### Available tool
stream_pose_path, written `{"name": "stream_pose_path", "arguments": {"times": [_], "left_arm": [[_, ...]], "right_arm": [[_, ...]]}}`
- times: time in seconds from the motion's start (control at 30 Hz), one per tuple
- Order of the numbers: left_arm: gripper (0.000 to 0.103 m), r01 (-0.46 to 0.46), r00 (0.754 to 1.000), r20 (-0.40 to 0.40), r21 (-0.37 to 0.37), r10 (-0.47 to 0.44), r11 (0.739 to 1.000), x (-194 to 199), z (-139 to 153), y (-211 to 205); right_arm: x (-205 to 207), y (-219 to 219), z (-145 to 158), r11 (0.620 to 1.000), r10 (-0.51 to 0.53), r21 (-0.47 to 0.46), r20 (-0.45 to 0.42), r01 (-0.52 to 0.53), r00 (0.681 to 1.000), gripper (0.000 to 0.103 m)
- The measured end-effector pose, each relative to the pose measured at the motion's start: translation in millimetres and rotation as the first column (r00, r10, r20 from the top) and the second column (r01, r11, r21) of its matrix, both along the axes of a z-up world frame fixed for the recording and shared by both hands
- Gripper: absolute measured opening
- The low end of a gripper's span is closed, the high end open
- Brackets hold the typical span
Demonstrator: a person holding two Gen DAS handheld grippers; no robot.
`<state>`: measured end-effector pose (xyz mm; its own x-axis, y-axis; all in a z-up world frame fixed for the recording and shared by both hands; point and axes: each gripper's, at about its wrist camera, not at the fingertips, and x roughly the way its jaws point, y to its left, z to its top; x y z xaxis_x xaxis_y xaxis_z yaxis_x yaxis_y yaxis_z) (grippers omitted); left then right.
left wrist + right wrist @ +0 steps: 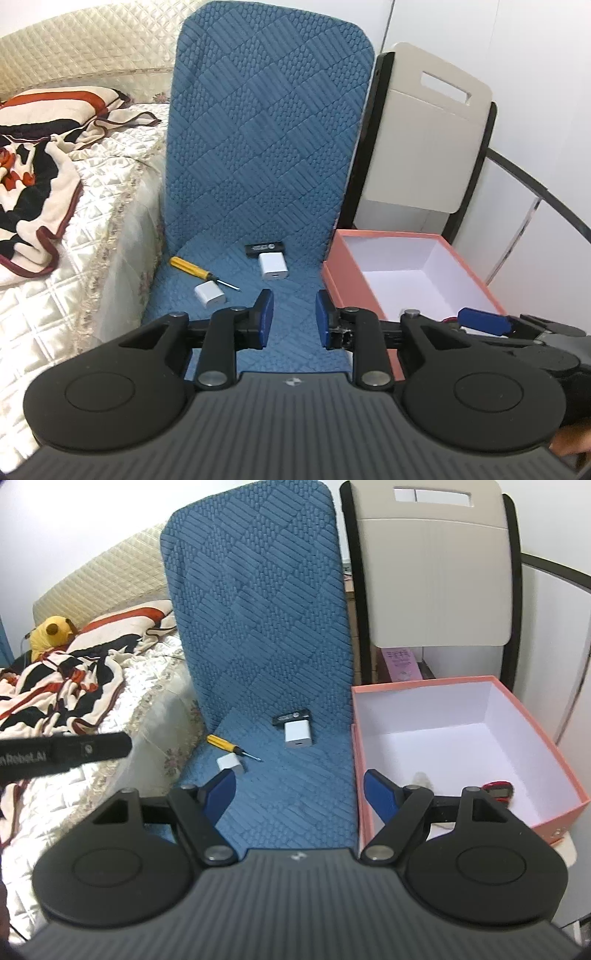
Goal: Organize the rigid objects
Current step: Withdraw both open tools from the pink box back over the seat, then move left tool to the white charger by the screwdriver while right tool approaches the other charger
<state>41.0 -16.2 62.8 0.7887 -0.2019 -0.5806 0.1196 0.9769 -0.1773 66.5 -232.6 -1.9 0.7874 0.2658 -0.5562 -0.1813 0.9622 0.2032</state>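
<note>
Blue quilted chair cushion (266, 155) beside a bed (110, 206) carries a yellow screwdriver (192, 268), two white chargers (272, 266) (209, 294) and a black stick (265, 248). Both tools tilt downward over it: the left gripper (294, 319) has its fingers slightly apart on nothing, the right gripper (300, 789) wider, also empty. Just right sits a pink box (517, 686) holding a small red item (498, 789)

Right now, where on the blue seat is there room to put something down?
The blue cushion is bare in front of the white charger, along the pink box. It is crowded on the left, by the screwdriver and small white charger.
</note>
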Motion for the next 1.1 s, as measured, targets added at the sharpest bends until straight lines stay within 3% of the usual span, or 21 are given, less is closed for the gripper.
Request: {"name": "stream_pose_path", "arguments": {"times": [0.37,0.53,0.83,1.1], "left_arm": [[0.037,-0.036,0.999,-0.017,-0.027,0.035,0.999,10,-30,12],[0.049,-0.043,0.998,-0.037,-0.018,0.042,0.999,25,-51,14],[0.051,-0.053,0.995,-0.085,-0.019,0.051,0.998,79,-92,11],[0.051,-0.137,0.980,-0.151,-0.027,0.132,0.990,145,-131,22]], "right_arm": [[4,8,-13,1.000,0.015,-0.019,0.022,-0.015,1.000,0.078],[15,9,-31,1.000,0.001,-0.014,0.020,-0.001,1.000,0.078],[44,19,-67,1.000,0.007,-0.012,0.032,-0.007,0.999,0.078],[82,29,-91,0.999,0.038,-0.011,0.041,-0.038,0.998,0.078]]}}
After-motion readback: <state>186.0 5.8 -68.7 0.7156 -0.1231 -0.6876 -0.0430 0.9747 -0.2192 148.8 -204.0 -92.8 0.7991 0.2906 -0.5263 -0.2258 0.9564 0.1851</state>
